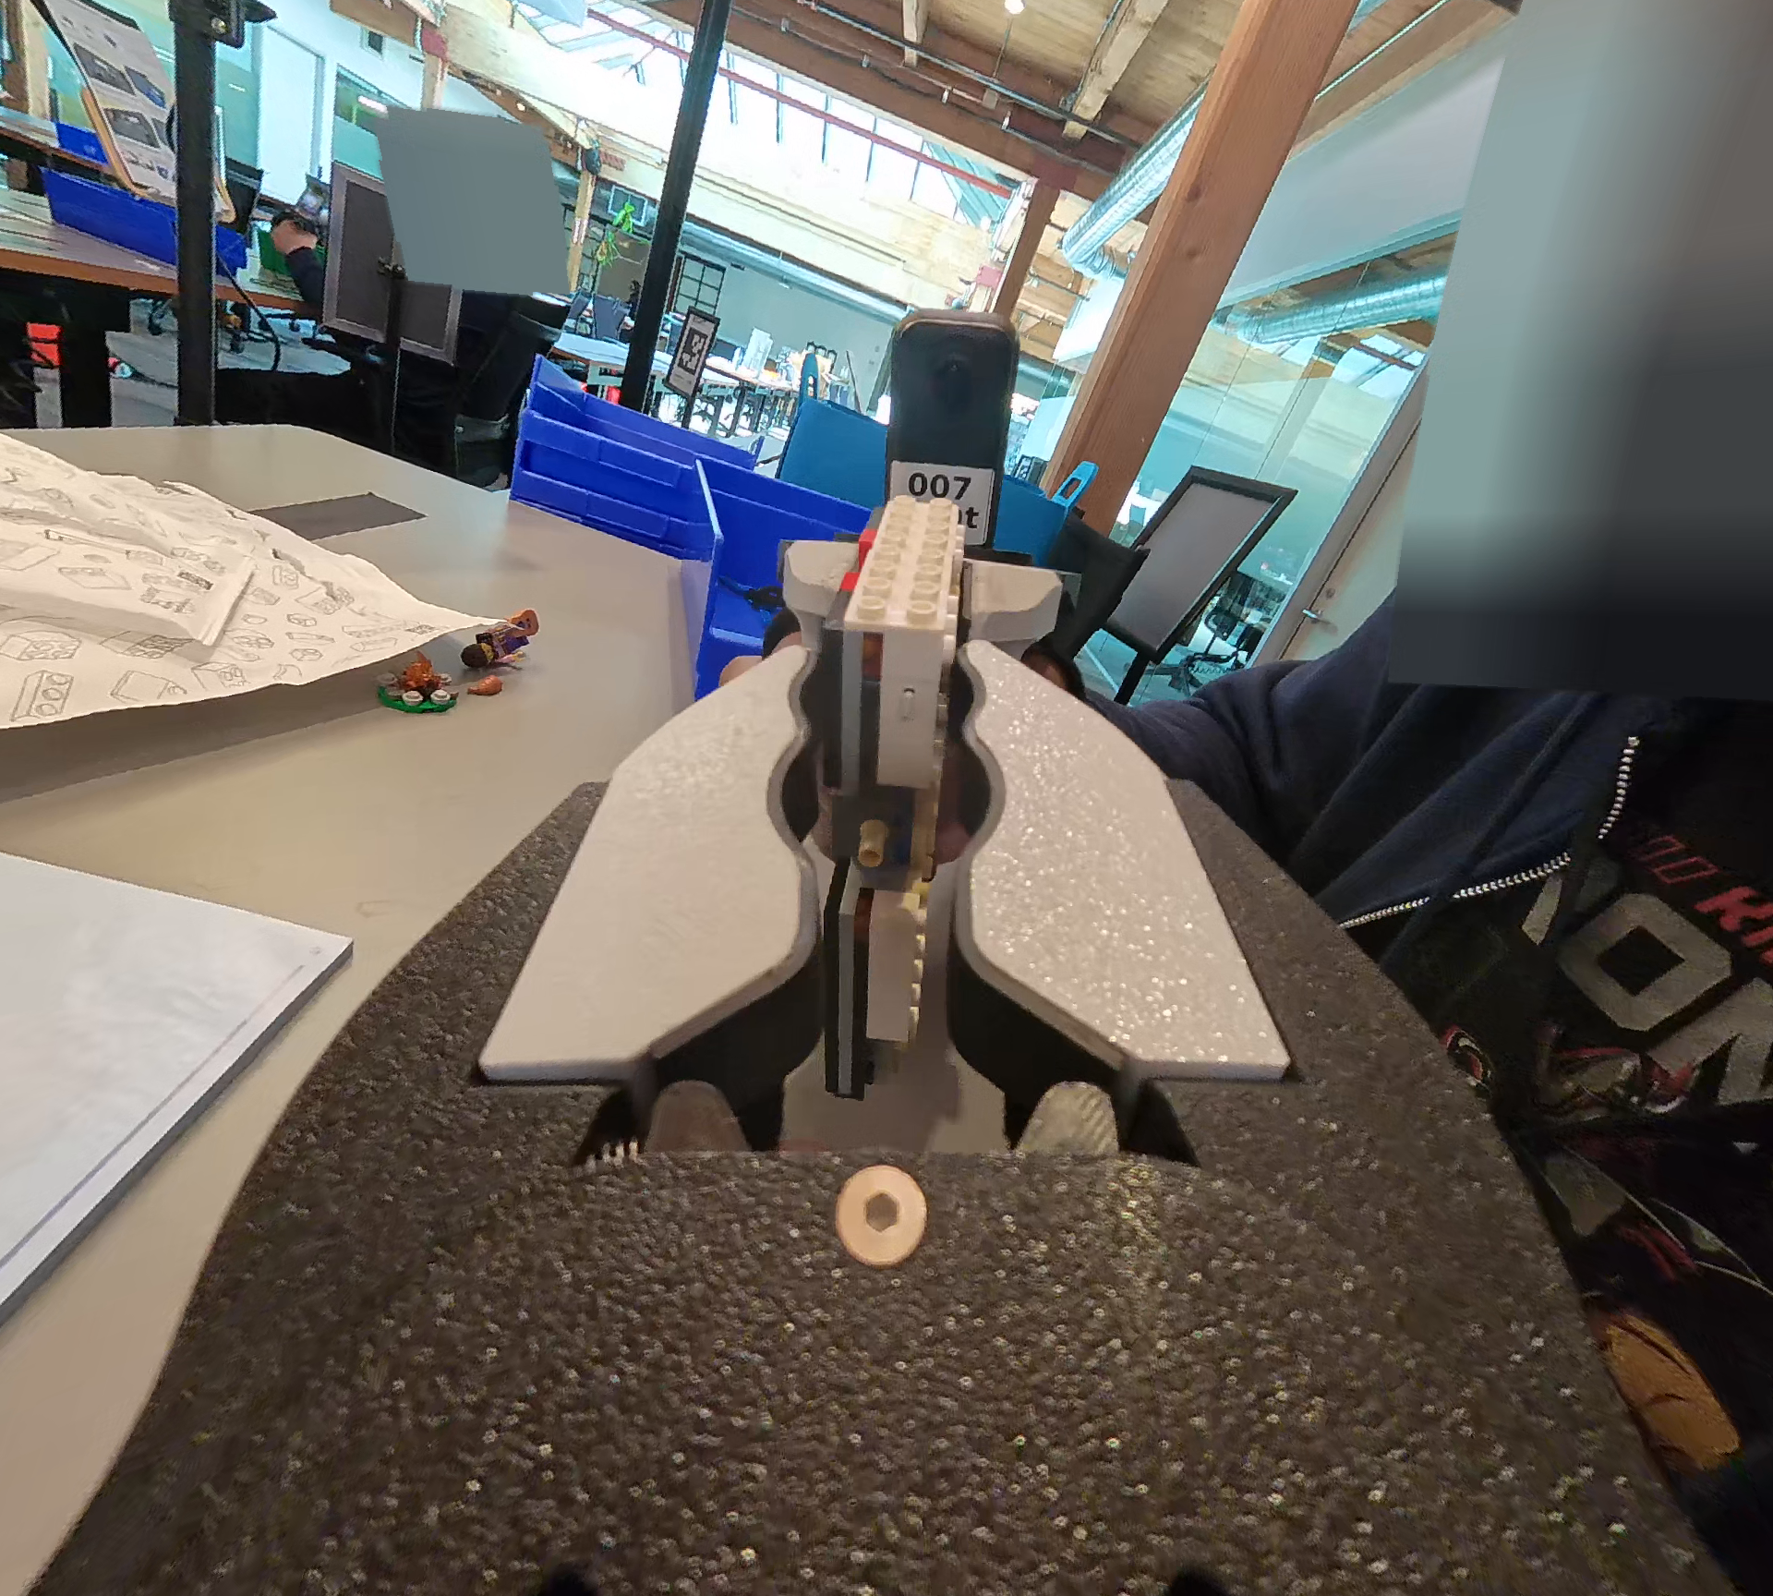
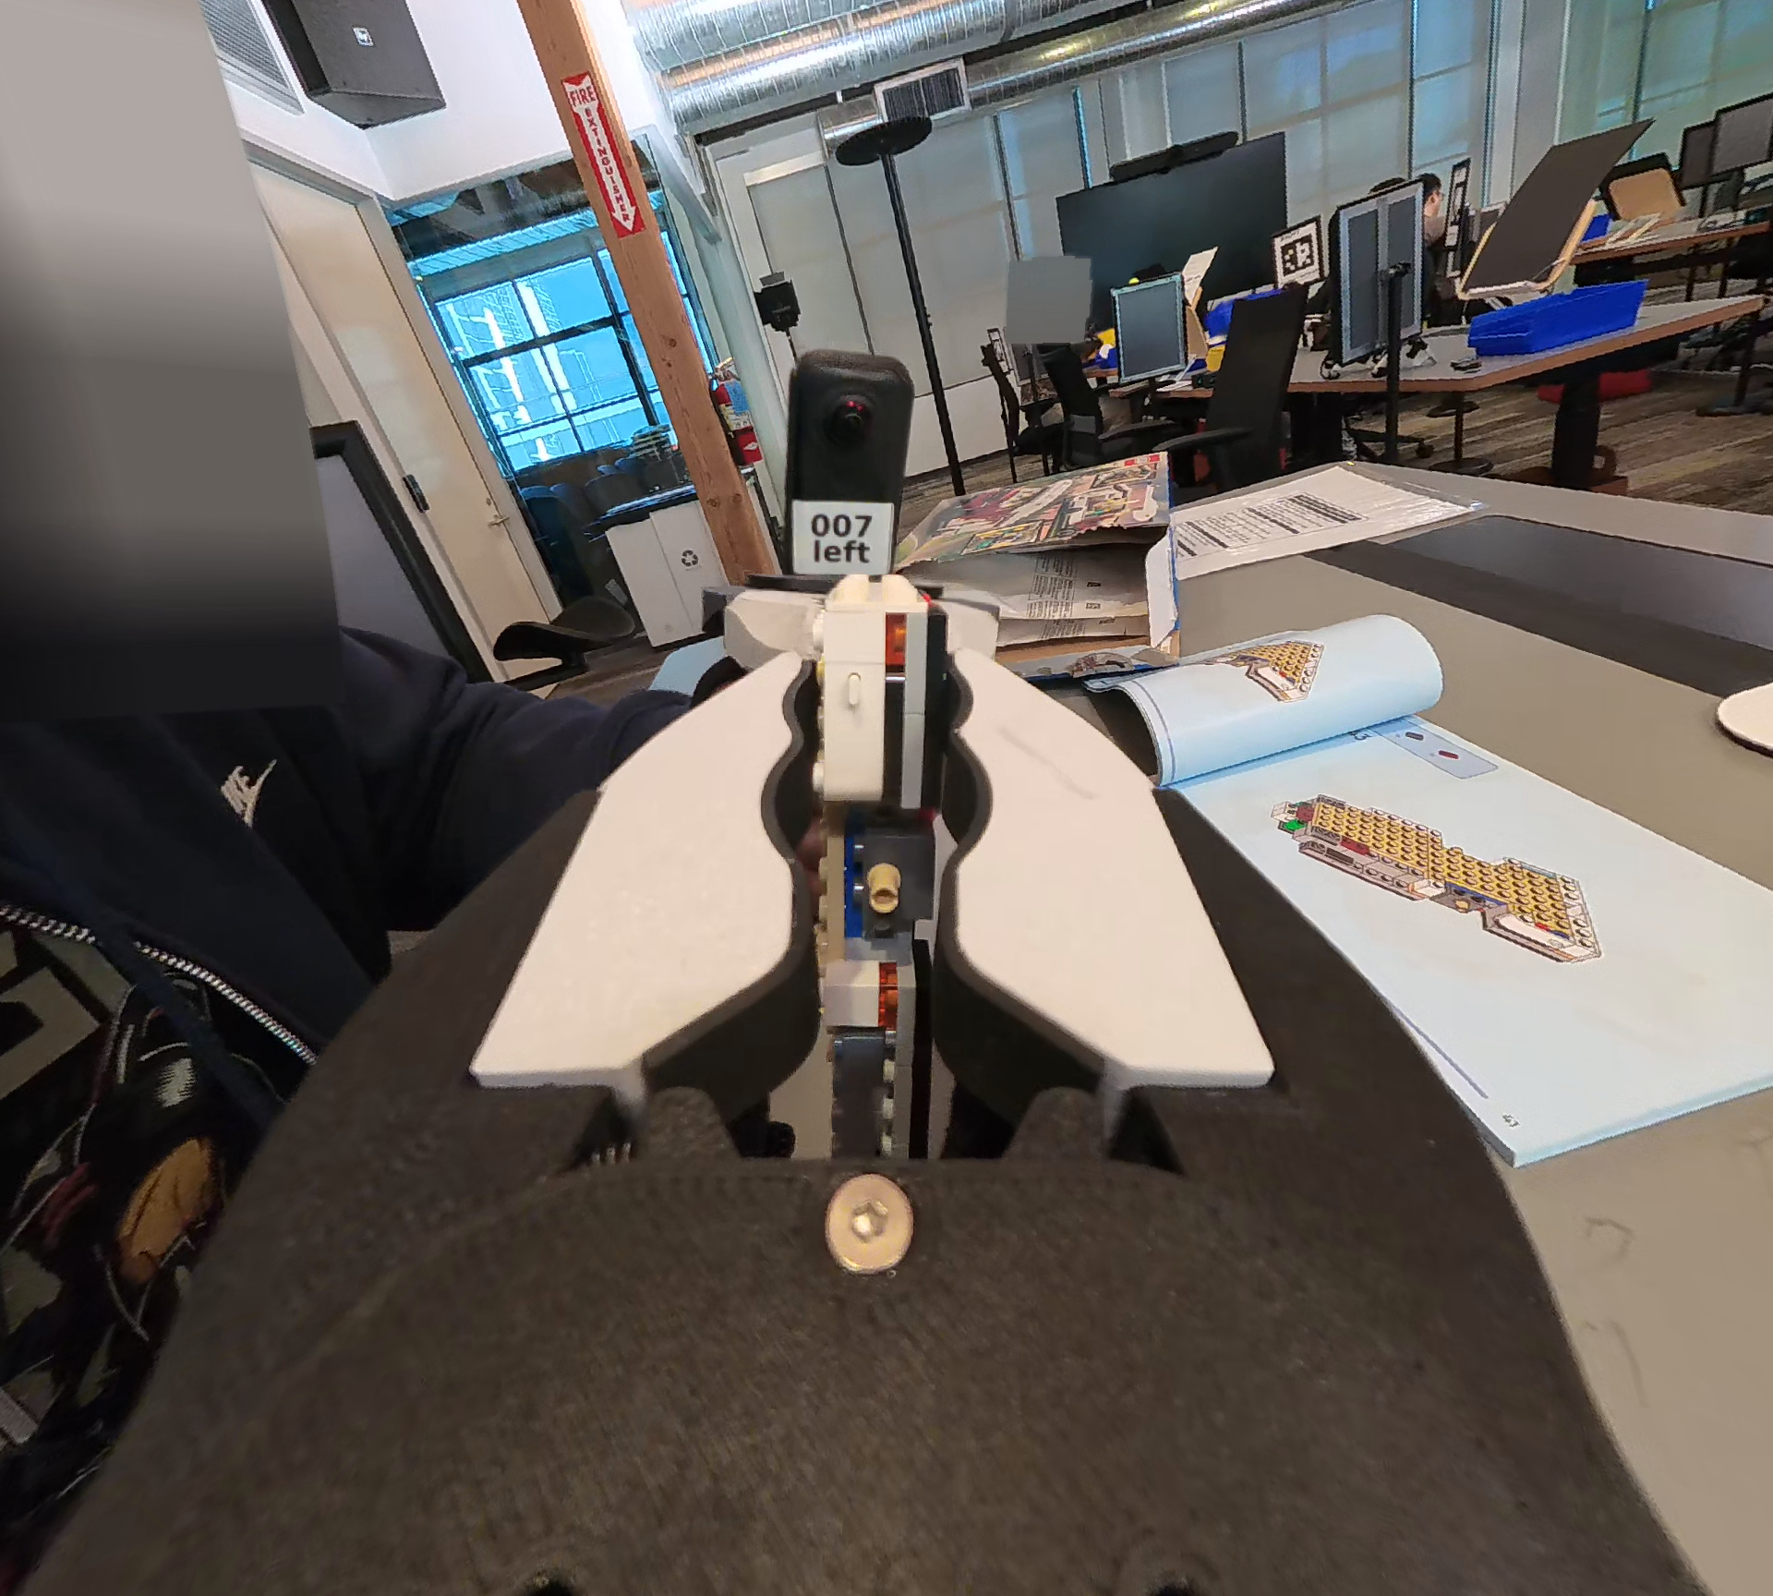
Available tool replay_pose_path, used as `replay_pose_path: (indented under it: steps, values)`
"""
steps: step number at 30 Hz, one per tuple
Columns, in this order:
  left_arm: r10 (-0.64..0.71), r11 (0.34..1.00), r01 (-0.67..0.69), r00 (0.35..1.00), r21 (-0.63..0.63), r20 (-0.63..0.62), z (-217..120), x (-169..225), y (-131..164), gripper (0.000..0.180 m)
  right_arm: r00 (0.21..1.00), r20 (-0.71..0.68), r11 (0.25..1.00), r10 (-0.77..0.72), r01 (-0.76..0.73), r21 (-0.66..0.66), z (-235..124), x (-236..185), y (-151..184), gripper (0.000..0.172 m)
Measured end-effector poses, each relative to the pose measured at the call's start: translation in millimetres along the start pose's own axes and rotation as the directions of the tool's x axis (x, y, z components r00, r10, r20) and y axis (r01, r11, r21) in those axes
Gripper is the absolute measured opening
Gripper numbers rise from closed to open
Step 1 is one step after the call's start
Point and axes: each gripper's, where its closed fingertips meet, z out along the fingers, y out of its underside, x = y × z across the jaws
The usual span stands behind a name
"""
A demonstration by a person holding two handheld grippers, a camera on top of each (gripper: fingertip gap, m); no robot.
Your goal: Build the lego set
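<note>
A long brick model of white, grey, black and orange parts (image 1: 907, 638) is held in the air between my two grippers, which face each other. My left gripper (image 1: 883, 672) is shut on one end of it, both pads pressed against its sides. My right gripper (image 2: 875, 677) is shut on the other end of the same model (image 2: 859, 686). The right gripper shows beyond the model in the left wrist view (image 1: 921, 586). The left gripper shows beyond it in the right wrist view (image 2: 835, 619). A tan peg (image 2: 883, 883) sticks out of the model's middle.
On the grey table (image 1: 288, 801) lie a printed paper sheet (image 1: 144, 590), a small toy figure (image 1: 499, 638), a green campfire piece (image 1: 417, 686) and a white board (image 1: 115, 1022). Blue bins (image 1: 614, 456) stand behind. An open instruction booklet (image 2: 1439, 859) and torn packaging (image 2: 1055, 552) lie to the right. A person in a navy hoodie (image 2: 240, 830) is close by. My left and right fingertips are right by each other.
</note>
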Motion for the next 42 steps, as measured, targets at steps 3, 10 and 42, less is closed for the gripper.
replay_pose_path:
  steps: [3,10,42]
  values:
    - [-0.019,1.0,0.019,1.0,0.021,-0.013,0,0,1,0.023,1.0,0.0,1.0,0.0,0.0,0.0,0,0,0,0.023]
    - [0.007,0.999,-0.006,1.0,0.044,-0.02,-1,3,1,0.023,1.0,0.019,1.0,0.011,-0.011,-0.002,1,-3,0,0.023]
    - [0.094,0.995,-0.095,0.995,0.013,0.028,-6,1,0,0.022,1.0,-0.003,0.998,-0.006,0.006,-0.066,-4,4,11,0.025]
